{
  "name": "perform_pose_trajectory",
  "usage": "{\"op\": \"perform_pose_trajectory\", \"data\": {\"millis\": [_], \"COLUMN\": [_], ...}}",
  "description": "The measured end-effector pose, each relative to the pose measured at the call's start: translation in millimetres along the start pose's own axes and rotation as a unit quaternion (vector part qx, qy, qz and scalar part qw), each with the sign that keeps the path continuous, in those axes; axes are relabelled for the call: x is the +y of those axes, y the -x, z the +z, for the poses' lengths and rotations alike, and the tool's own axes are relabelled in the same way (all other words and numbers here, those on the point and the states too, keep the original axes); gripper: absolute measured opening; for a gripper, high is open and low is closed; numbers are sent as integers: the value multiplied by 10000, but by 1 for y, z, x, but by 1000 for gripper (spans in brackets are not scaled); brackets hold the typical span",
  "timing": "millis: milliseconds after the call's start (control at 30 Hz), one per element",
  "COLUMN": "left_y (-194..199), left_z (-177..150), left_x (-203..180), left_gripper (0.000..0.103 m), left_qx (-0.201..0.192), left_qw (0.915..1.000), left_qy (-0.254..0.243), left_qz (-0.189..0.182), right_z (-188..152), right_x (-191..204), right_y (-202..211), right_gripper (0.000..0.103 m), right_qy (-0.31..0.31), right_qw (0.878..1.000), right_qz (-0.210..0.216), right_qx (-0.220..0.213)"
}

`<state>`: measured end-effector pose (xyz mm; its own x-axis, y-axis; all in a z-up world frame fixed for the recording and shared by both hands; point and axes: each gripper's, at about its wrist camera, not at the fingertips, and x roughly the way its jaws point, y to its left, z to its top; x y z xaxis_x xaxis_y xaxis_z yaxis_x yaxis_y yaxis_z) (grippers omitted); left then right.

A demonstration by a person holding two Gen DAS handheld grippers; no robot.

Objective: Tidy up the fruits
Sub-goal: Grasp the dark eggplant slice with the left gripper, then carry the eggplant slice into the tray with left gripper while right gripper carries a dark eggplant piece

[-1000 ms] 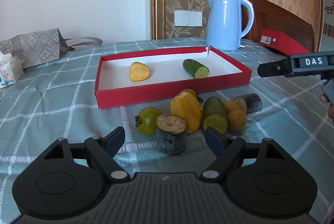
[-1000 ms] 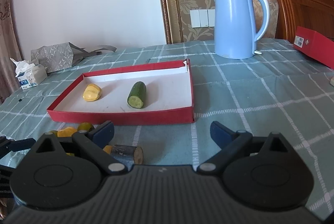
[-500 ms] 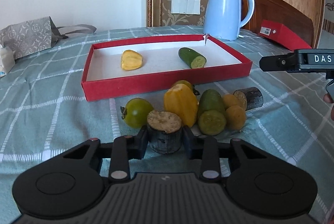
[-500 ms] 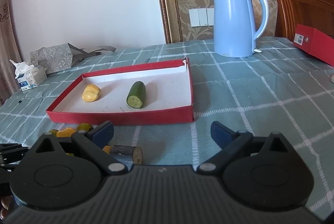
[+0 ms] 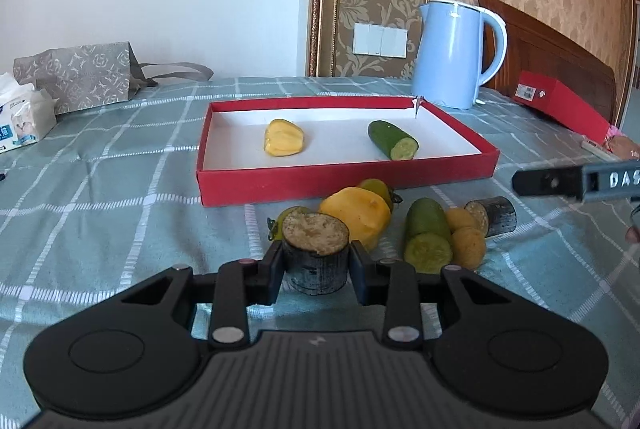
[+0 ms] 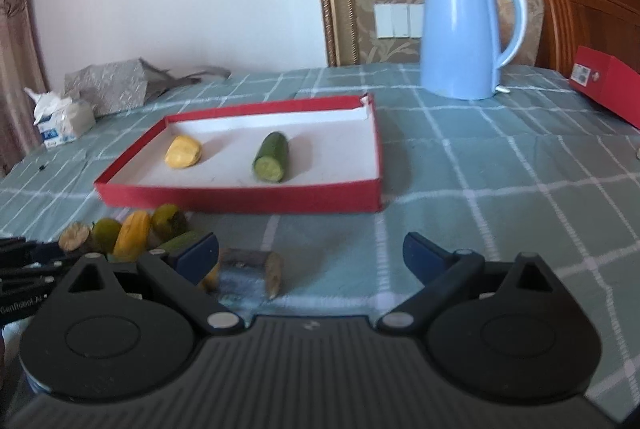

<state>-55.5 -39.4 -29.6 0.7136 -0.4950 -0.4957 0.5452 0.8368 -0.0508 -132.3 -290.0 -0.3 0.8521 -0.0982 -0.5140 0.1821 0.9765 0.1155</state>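
The left tongs [image 5: 316,271] are gripping a dark stump [image 5: 316,253], cut face up, at the pile's six o'clock. The fruit pile [image 5: 400,225] is lying on the counter [image 5: 100,213] just before the red tray [image 5: 344,181]. The right tongs [image 6: 310,257] are hanging wide, clasping nothing, a second stump [image 6: 252,269] lying between them.

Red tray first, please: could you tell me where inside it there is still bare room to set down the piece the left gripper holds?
In the red tray, free patches lie between the yellow piece and the cucumber, left of the yellow piece, and right of the cucumber. It is crowded in front of the tray, where the loose fruit pile sits beside the left gripper.
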Motion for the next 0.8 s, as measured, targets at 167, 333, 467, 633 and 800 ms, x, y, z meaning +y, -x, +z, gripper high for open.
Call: {"op": "perform_pose_trajectory", "data": {"millis": [167, 333, 467, 633, 800], "left_y": [3, 5, 5, 6, 10], "left_z": [-2, -2, -3, -4, -4], "left_x": [0, 2, 4, 7, 9], "left_gripper": [33, 33, 33, 33, 33], "left_qx": [-5, -27, -33, -34, -61], "left_qw": [10000, 10000, 9999, 9999, 9999], "left_qy": [-40, 15, 26, 37, 64], "left_qz": [-54, -92, -95, -105, -90], "right_z": [-4, -9, -10, -10, -10], "right_x": [14, 17, 19, 25, 22], "right_y": [-12, -25, -28, -27, -25], "right_gripper": [90, 70, 58, 32, 32], "right_qy": [-22, -137, -144, -25, -82], "right_qw": [9998, 9990, 9988, 9987, 9988], "right_qz": [-15, 38, 74, 122, 167], "right_qx": [174, 434, 463, 489, 448]}}
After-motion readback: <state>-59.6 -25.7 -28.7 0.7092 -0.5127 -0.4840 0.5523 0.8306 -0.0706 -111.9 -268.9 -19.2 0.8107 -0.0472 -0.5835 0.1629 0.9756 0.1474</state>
